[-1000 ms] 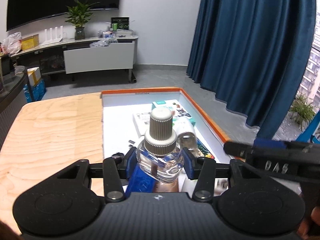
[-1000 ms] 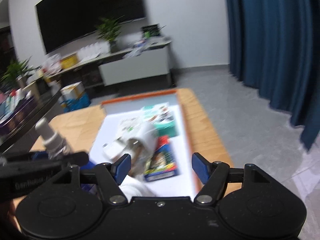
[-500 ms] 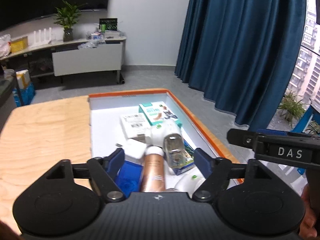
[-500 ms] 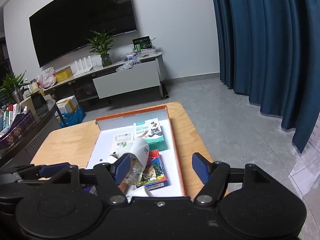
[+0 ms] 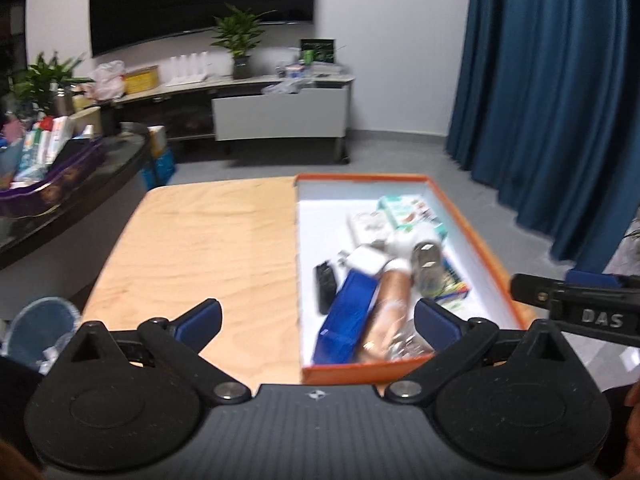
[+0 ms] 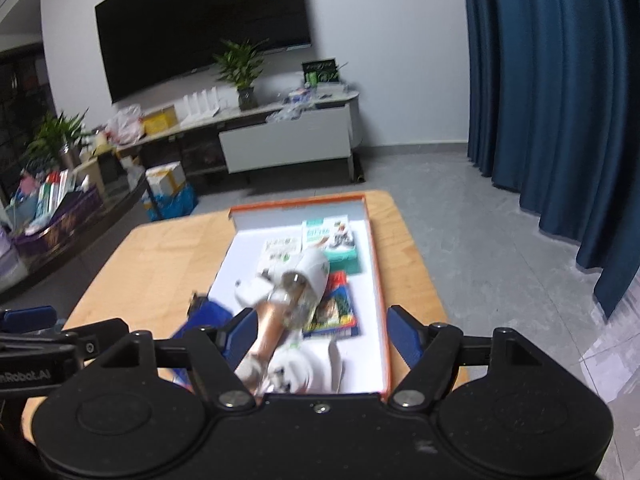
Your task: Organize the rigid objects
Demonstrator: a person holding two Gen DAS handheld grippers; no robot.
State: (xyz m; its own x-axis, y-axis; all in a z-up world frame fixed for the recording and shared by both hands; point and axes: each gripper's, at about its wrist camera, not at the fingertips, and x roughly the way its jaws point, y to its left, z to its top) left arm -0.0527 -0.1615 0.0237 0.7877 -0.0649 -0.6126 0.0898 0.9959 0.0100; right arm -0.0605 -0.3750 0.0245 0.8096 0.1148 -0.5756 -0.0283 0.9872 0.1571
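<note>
Two hand-held claws above a wooden desk (image 5: 208, 248) carrying an orange-rimmed box (image 5: 478, 240) with a white floor. Left claw (image 5: 318, 322): fingers spread wide, nothing between them, hovering over the desk's near edge, half above bare wood and half above the box's near left corner. Right claw (image 6: 318, 334): likewise spread and empty, above the box's near end.

The task's things all lie inside the box, crowded toward its near and right portions: a blue box (image 5: 350, 316), a copper-coloured bottle (image 5: 390, 308), a clear bottle with a white sleeve (image 6: 306, 280), small cartons (image 6: 328, 238) farther back, a picture packet (image 6: 334, 312), and a black item (image 5: 325, 282) at the left. The copper-coloured bottle's long axis runs near-to-far, tilted slightly, and it lies ahead of the right claw's left finger; judged from this, the right claw is the nearer.

Open room: the whole left portion of the desk is bare wood; the box's far left floor is also uncovered. Motion blur obscures finer contacts among the heaped things.
</note>
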